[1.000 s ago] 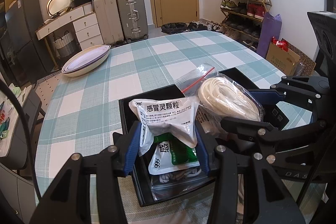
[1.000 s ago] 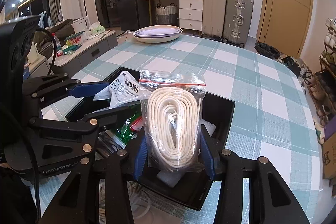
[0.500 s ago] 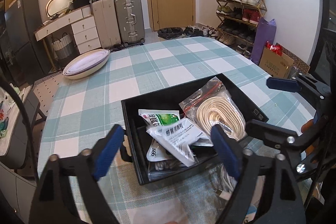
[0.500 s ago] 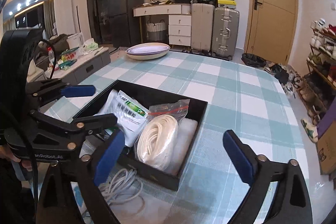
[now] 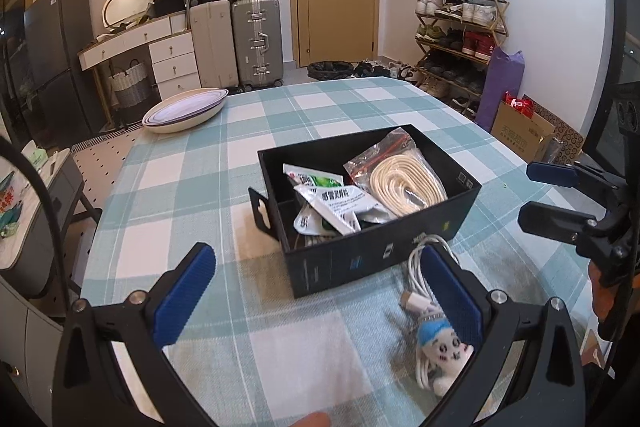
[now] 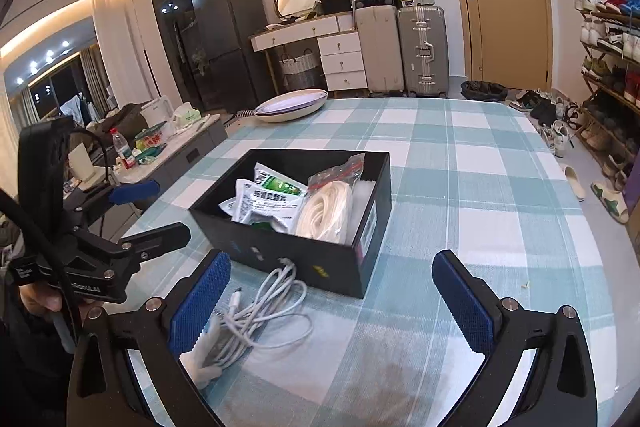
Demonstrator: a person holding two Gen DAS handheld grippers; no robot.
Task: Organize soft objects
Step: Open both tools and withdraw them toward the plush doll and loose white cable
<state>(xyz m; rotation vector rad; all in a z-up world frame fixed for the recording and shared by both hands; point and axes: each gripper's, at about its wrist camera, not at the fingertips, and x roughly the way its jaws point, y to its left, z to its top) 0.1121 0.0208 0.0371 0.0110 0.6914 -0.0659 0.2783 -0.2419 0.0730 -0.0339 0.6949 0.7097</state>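
A black box (image 5: 464,195) (image 6: 280,251) sits on the checked tablecloth. In it lie white and green medicine sachets (image 5: 336,205) (image 6: 266,203) and a bagged coil of white rope (image 5: 404,179) (image 6: 326,207). In front of the box lie a white cable bundle (image 5: 420,263) (image 6: 260,307) and a small plush toy (image 5: 442,351). My left gripper (image 5: 316,293) is open and empty, pulled back from the box. My right gripper (image 6: 332,301) is open and empty, also short of the box, with the cable by its left finger.
Stacked oval plates (image 5: 186,109) (image 6: 292,105) rest at the table's far left corner. Suitcases (image 5: 256,41), a dresser and a shoe rack (image 5: 460,23) stand beyond the table. A side counter with bottles (image 6: 132,151) lies to the left.
Both grippers let go of the sachet and the rope bag into the box, opened wide, and drew back toward me; the cable and plush toy came into view.
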